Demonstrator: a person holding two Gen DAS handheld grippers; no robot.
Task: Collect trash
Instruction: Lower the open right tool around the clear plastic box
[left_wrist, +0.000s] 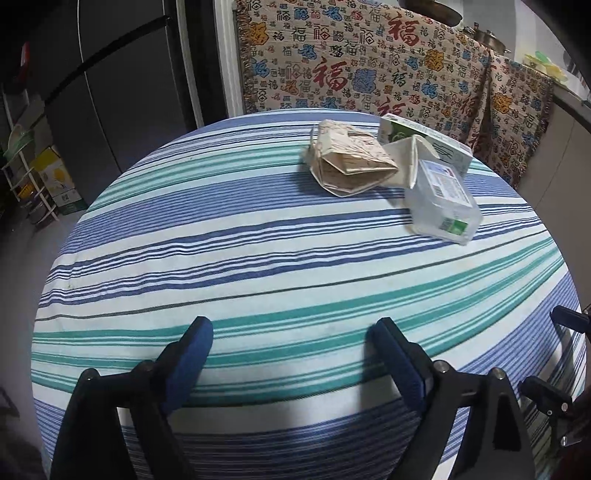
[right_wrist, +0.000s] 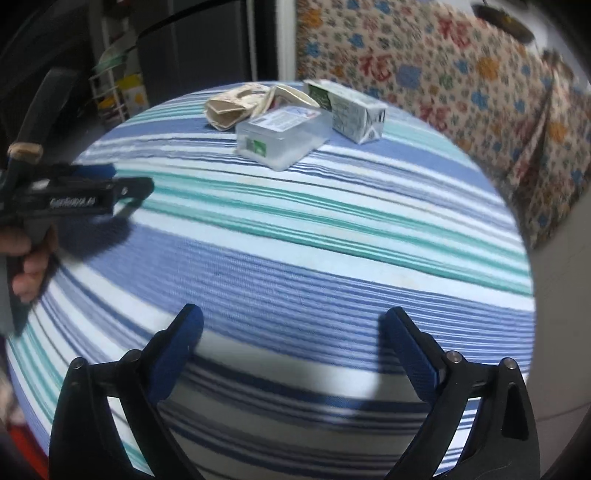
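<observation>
Both wide-open, empty claws, left claw and right claw, should advance over the striped tabletop toward the clear plastic box first, since it is nearest

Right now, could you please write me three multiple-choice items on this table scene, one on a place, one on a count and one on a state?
1. Where does the trash lie on the striped tablecloth?
A. At the far side
B. Beside the fingertips
C. On the floor

2. How many trash items are on the table?
A. One
B. Three
C. Five

3. How do both hand-held grippers stand?
A. Shut on trash
B. Shut, empty
C. Open, empty

Key: A, the heap sits at the far edge. B, crumpled paper bag, clear plastic box, carton. C, left hand-held gripper and right hand-held gripper show only cloth between the fingers.
</observation>
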